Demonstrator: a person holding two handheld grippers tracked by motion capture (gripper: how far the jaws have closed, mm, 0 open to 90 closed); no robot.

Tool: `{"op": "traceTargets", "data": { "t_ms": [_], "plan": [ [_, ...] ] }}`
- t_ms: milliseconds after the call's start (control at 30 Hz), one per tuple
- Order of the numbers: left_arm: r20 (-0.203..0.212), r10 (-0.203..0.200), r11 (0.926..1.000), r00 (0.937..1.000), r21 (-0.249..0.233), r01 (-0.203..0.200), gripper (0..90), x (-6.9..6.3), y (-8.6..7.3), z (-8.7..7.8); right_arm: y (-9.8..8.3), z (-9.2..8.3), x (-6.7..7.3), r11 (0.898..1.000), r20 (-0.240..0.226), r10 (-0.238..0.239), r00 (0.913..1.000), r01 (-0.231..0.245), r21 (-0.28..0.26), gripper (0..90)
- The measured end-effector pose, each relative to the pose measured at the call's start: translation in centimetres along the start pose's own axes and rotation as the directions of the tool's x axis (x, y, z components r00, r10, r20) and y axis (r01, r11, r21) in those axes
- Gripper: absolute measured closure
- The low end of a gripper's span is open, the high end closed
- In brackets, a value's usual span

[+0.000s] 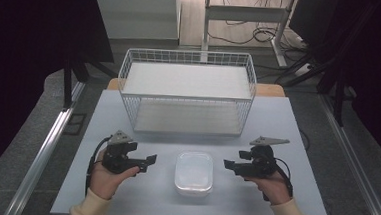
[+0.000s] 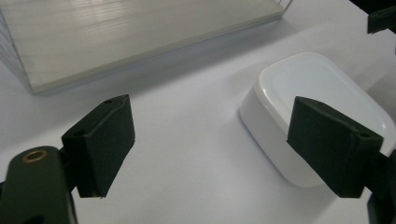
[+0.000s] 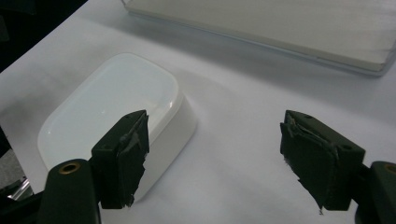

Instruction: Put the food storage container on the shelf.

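Since nothing is yet gripped, best read as the approach to a two-sided pickup. Largest first: table (image 1: 128, 113), pale and flat, carrying everything. Next, wire rack (image 1: 187, 90) at the far side, two white shelves, open front turned toward the person — probably set there as the place to load, though that is a guess from layout only.

Then box (image 1: 193, 173), white, lidded, rounded corners, lying flat on the near middle of the table, well apart from the rack and squarely between the two tools. Centred like that so each side can be reached evenly.

Left gripper (image 1: 149, 161) just left of the box, pointed inward at it; jaws spread wide in its own view, nothing between them, box (image 2: 317, 112) lying ahead and off to one side. Right gripper (image 1: 228, 165) mirrored on the other side, also aimed inward; jaws likewise spread, empty, pads worn and ragged at the edges, box (image 3: 116, 121) beside the nearer jaw but not touched. Held low and level, one per flank — a stance suited to closing in on the short sides together.

No brand, label or writing readable on box, rack or tools; lid perhaps faintly embossed, too soft to tell.
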State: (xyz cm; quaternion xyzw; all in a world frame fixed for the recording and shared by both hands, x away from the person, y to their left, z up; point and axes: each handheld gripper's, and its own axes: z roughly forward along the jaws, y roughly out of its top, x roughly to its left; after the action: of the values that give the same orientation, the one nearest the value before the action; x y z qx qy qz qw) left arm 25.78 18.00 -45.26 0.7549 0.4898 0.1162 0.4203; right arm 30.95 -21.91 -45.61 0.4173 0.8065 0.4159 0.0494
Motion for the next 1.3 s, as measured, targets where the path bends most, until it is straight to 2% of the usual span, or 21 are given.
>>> {"op": "traceTargets", "data": {
  "t_ms": [200, 300, 467, 567, 733, 800, 833, 867, 900, 1000, 1033, 1100, 1200, 1267, 1300],
  "plan": [
    [0.064, -0.026, 0.9995, 0.9976, 0.018, 0.025, 15.1, -0.4, -0.2, 0.7, -0.3, 0.8, 0.7, 1.000, -0.037, 0.025, 0.9990, -0.025, 0.005, 24.8],
    [0.102, -0.049, 0.9985, 0.9936, 0.030, 0.046, 15.2, -0.7, -0.3, 1.3, -0.4, 1.3, 1.2, 0.999, -0.063, 0.045, 0.9970, -0.044, 0.016, 25.4],
    [0.154, -0.083, 0.9955, 0.9846, 0.058, 0.075, 15.2, -1.0, -0.6, 2.3, -0.6, 1.9, 1.7, 0.998, -0.078, 0.066, 0.9948, -0.064, 0.026, 25.9],
    [0.180, -0.109, 0.9928, 0.9776, 0.068, 0.098, 15.3, -1.0, -0.7, 2.8, -0.8, 2.2, 1.8, 0.996, -0.083, 0.089, 0.9926, -0.086, 0.030, 26.1],
    [0.232, -0.154, 0.9861, 0.9606, 0.098, 0.134, 15.5, -1.1, -1.0, 3.8, -1.3, 2.8, 2.0, 0.992, -0.081, 0.118, 0.9897, -0.115, 0.046, 26.1],
    [0.238, -0.164, 0.9846, 0.9575, 0.101, 0.143, 15.5, -1.2, -1.0, 4.0, -1.4, 2.8, 2.0, 0.992, -0.082, 0.123, 0.9889, -0.120, 0.046, 26.1],
    [0.262, -0.191, 0.9798, 0.9461, 0.109, 0.168, 15.8, -1.2, -1.1, 4.3, -1.5, 2.9, 2.0, 0.990, -0.084, 0.136, 0.9872, -0.132, 0.048, 26.1],
    [0.262, -0.191, 0.9798, 0.9461, 0.109, 0.168, 15.9, -1.2, -1.1, 4.3, -1.5, 2.9, 2.0, 0.990, -0.084, 0.136, 0.9872, -0.132, 0.048, 26.1],
    [0.282, -0.209, 0.9760, 0.9363, 0.121, 0.181, 15.9, -1.1, -1.2, 4.5, -1.6, 3.0, 2.0, 0.989, -0.085, 0.144, 0.9859, -0.140, 0.049, 26.1],
    [0.300, -0.231, 0.9703, 0.9254, 0.140, 0.197, 16.2, -1.0, -1.5, 5.1, -2.1, 3.4, 2.0, 0.986, -0.091, 0.162, 0.9825, -0.157, 0.059, 26.5],
    [0.300, -0.231, 0.9703, 0.9254, 0.140, 0.197, 16.3, -1.0, -1.5, 5.1, -2.1, 3.4, 2.0, 0.986, -0.091, 0.162, 0.9825, -0.157, 0.059, 26.5],
    [0.306, -0.245, 0.9667, 0.9202, 0.151, 0.207, 16.5, -1.0, -1.5, 5.4, -2.2, 3.5, 2.1, 0.984, -0.096, 0.171, 0.9806, -0.166, 0.061, 26.8],
    [0.304, -0.250, 0.9645, 0.9194, 0.163, 0.208, 17.6, -1.2, -1.5, 5.8, -2.5, 3.7, 2.2, 0.982, -0.101, 0.179, 0.9787, -0.173, 0.071, 27.6],
    [0.305, -0.249, 0.9636, 0.9191, 0.173, 0.204, 18.5, -1.2, -1.6, 6.0, -2.7, 3.9, 2.2, 0.979, -0.114, 0.199, 0.9734, -0.192, 0.070, 28.4],
    [0.308, -0.258, 0.9606, 0.9155, 0.183, 0.210, 18.9, -1.2, -1.6, 6.2, -2.7, 3.9, 2.2, 0.978, -0.115, 0.201, 0.9728, -0.194, 0.069, 28.8]
  ]
}}
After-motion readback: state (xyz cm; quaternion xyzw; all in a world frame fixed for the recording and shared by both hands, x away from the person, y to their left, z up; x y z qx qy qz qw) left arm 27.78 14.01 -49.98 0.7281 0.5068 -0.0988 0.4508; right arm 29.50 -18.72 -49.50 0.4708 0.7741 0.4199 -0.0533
